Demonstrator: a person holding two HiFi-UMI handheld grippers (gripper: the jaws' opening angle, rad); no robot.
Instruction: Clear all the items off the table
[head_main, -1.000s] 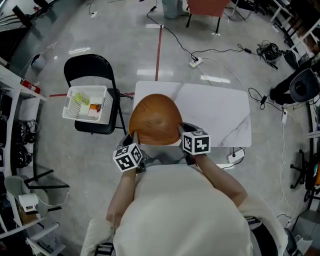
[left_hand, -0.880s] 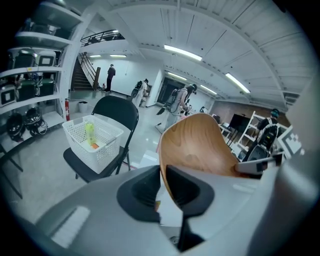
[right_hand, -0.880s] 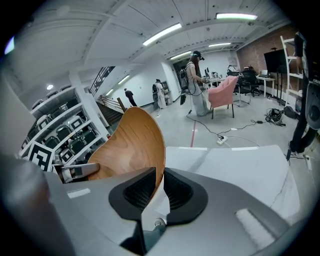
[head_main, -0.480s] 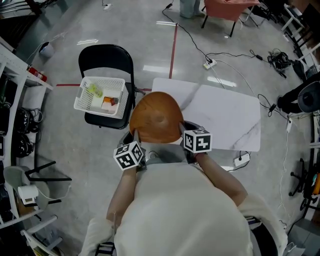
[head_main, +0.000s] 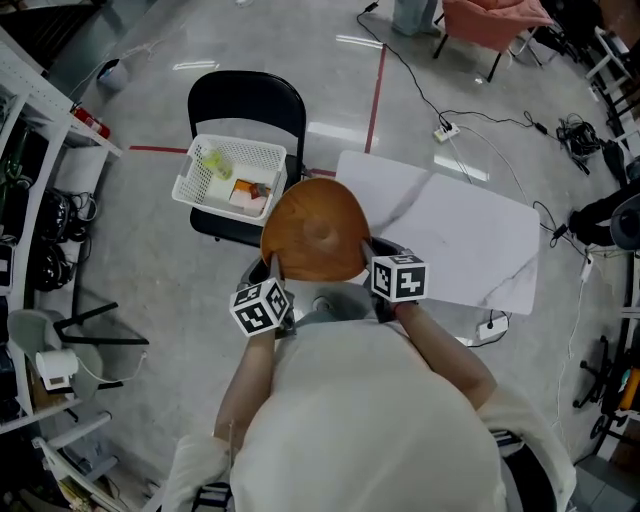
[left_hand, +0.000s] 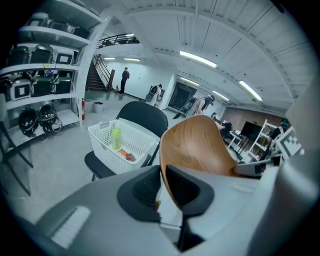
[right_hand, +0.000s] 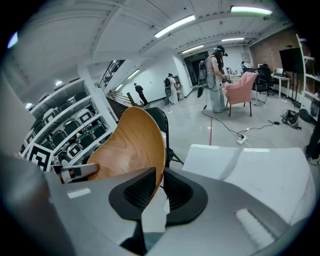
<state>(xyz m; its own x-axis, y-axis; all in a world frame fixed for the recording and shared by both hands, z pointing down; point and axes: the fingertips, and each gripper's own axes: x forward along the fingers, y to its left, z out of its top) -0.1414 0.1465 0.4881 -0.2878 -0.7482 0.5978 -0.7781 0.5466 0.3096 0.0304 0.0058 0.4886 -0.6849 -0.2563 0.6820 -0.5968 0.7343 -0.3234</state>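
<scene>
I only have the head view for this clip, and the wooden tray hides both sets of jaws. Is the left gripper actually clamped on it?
Observer: Yes. The left gripper view shows the left gripper with its jaws closed on the edge of the wooden tray.
Operator: And the right one?
Observer: Same. In the right gripper view, the right gripper pinches the opposite edge, with its jaws shut on the wood.
Operator: Is anyone around that I can't see?
Observer: A person stands by a staircase, far behind the black chair that carries the basket.
</scene>
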